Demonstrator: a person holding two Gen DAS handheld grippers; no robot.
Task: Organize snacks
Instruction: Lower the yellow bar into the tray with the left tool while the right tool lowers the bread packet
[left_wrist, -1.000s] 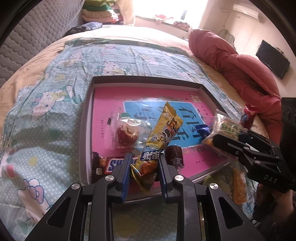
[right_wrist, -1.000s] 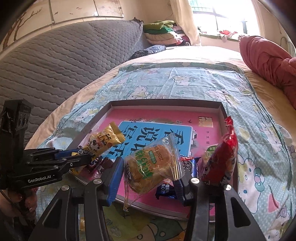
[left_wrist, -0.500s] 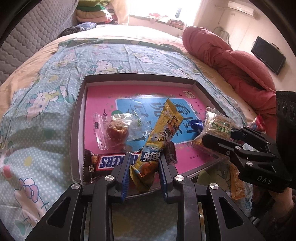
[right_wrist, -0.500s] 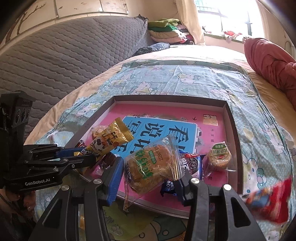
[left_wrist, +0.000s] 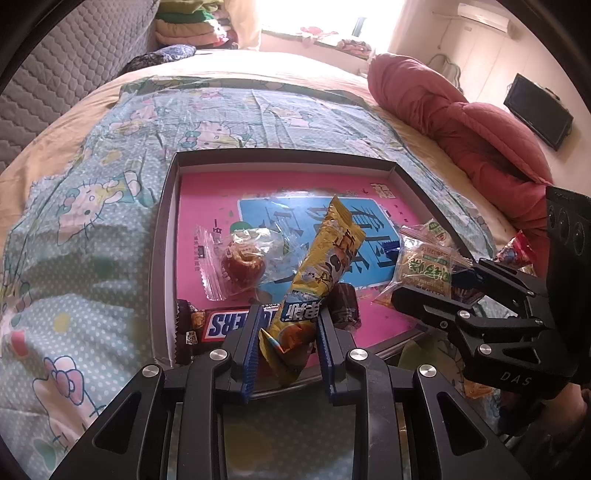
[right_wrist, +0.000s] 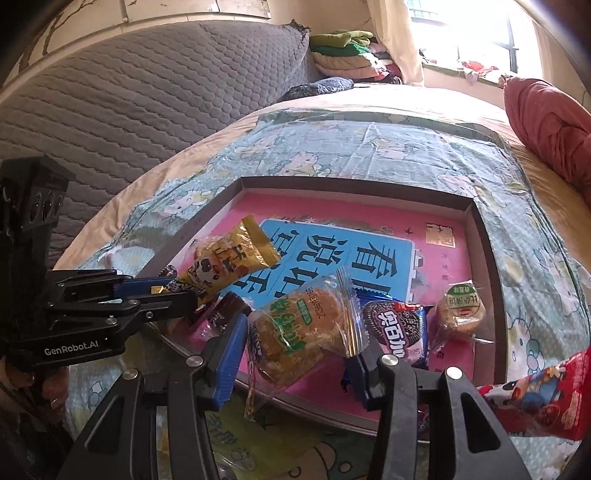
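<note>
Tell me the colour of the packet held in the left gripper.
Yellow packet with a cartoon cow, clearest in the left wrist view.

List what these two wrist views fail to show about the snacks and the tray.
- Snickers bar: left wrist view, right end hidden behind the left gripper fingers and yellow packet.
- Red packet: right wrist view, cut off by the image edge.
- Tray near rim: right wrist view, partly covered by the right gripper and its bread packet.

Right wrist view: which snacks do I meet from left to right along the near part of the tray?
Yellow snack packet with a cow picture → clear-wrapped golden bread with green letters → dark cookie packet → small round cake with green label → red cartoon bag, outside the tray.
</note>
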